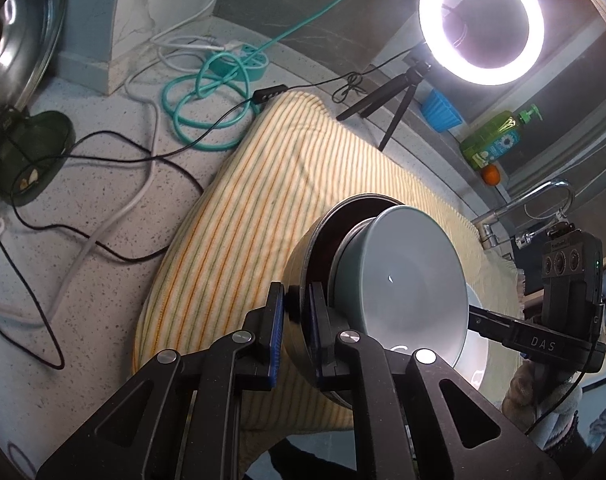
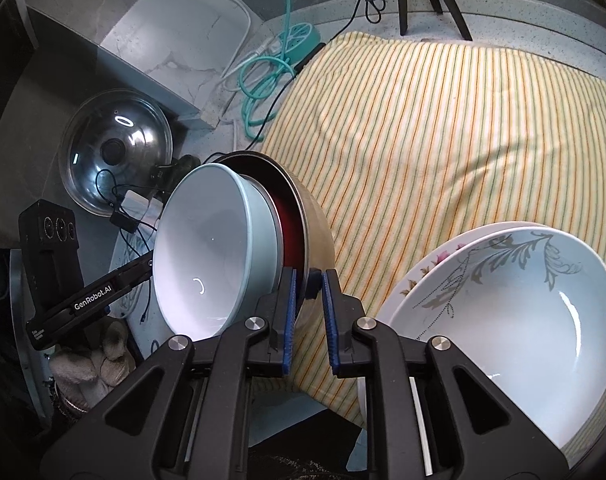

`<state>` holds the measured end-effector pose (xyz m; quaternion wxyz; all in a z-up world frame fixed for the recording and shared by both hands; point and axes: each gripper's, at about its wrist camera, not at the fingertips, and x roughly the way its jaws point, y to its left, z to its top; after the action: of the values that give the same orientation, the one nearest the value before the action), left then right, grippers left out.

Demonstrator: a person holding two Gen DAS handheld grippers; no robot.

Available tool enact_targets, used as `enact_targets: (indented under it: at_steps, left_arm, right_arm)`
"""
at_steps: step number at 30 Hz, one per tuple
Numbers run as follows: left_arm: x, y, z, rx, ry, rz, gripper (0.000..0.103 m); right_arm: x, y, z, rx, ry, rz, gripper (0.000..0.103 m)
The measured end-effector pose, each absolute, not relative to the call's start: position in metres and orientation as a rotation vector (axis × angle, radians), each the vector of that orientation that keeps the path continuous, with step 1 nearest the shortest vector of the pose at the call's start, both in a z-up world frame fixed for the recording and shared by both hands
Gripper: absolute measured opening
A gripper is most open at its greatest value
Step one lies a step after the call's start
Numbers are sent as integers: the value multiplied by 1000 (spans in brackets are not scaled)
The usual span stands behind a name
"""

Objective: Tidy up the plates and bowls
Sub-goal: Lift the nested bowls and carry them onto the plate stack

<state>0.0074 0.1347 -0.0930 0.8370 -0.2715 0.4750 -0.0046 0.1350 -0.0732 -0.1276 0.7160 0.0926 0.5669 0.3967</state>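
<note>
A steel bowl with a dark red inside holds a pale blue-grey bowl nested in it; the stack is tilted above the striped towel. My left gripper is shut on the steel bowl's rim. My right gripper is shut on the opposite rim of the steel bowl; the pale bowl faces the camera. A white bowl with a leaf pattern sits on a floral plate at the right.
A ring light on a tripod, green soap bottle and faucet stand behind the towel. Cables and a teal hose lie on the speckled counter. A glass pot lid leans at the left.
</note>
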Motion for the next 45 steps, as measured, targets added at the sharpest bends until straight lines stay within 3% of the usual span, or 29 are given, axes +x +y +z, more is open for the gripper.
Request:
enact_targets:
  at_steps: [19, 45]
  left_arm:
    - [37, 72, -60, -501, 969, -180, 8]
    - [52, -23, -88, -442, 1114, -352, 9]
  right_arm:
    - [133, -162, -94, 317, 1187, 768, 15]
    - [120, -264, -121, 427, 1226, 566, 15]
